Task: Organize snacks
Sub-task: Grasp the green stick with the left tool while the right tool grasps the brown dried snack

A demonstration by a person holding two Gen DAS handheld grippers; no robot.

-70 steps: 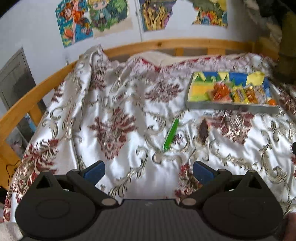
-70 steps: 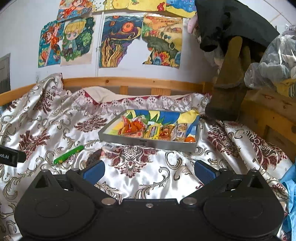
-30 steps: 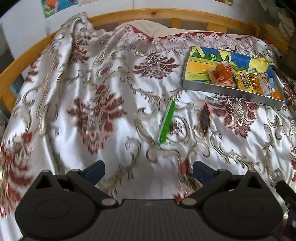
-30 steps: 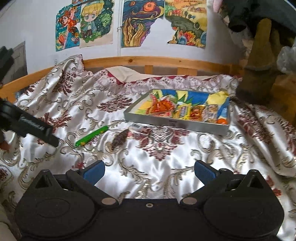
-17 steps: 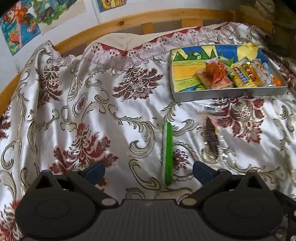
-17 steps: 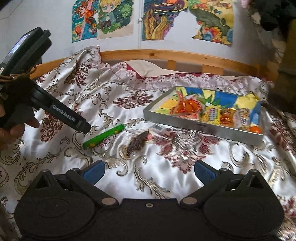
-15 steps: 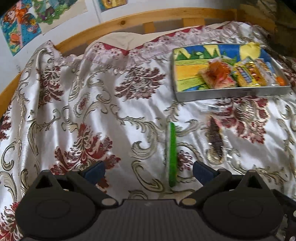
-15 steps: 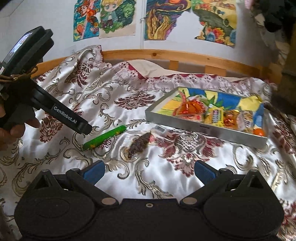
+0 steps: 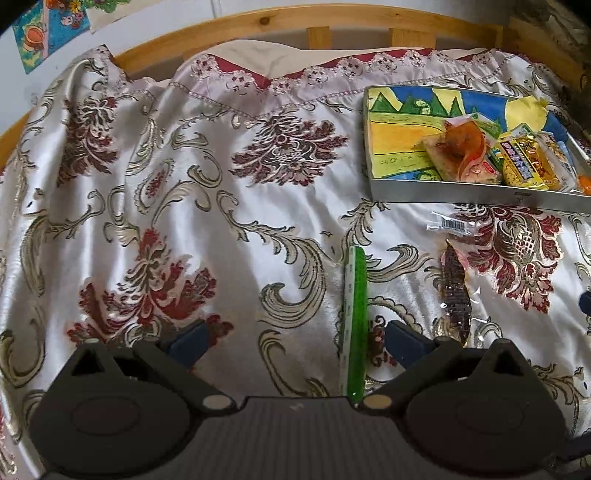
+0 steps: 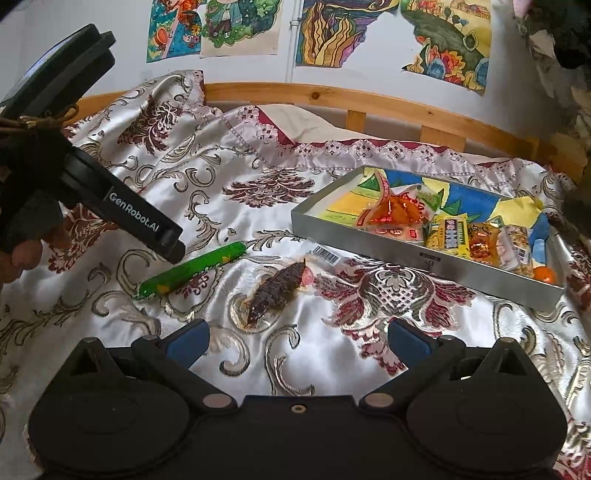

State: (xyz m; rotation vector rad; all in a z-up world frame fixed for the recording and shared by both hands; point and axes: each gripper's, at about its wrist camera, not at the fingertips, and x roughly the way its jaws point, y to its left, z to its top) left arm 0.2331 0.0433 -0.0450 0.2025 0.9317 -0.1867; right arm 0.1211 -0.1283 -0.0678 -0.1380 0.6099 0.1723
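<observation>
The left tool [image 9: 297, 339] hangs low over the bed, its two blue-padded fingers [image 9: 186, 338] spread wide apart with nothing between them but the patterned satin bedspread [image 9: 207, 221]. A long green snack stick [image 9: 356, 317] lies on the cloth just inside the right-hand finger, running lengthwise away from the tool; whether that finger touches it cannot be told. Just outside the same finger lies a dark brown snack in clear wrap [image 9: 456, 295], and beyond it a small clear wrapper with a barcode [image 9: 448, 224].

The right tool [image 10: 297, 341] is also wide open and empty, its fingers held above the bedspread. Ahead of its left finger lies the brown snack, with the green stick further left at a slant. In this view the left tool's black finger, printed with white lettering, ends just above the green stick, and a hand in a dark glove [image 10: 26, 206] grips the handle at the far left.

Ahead and to the right of both tools sits a shallow grey tray [image 10: 406, 254] on the bed, lined with a coloured drawing and holding several packets at its right end: an orange-red one [image 10: 397, 212], yellow ones [image 10: 448, 236], and a small orange round piece [image 10: 546, 274] in the near corner. A wooden bed rail [image 10: 332, 96] runs behind, with drawings [image 10: 354, 29] on the wall above.
</observation>
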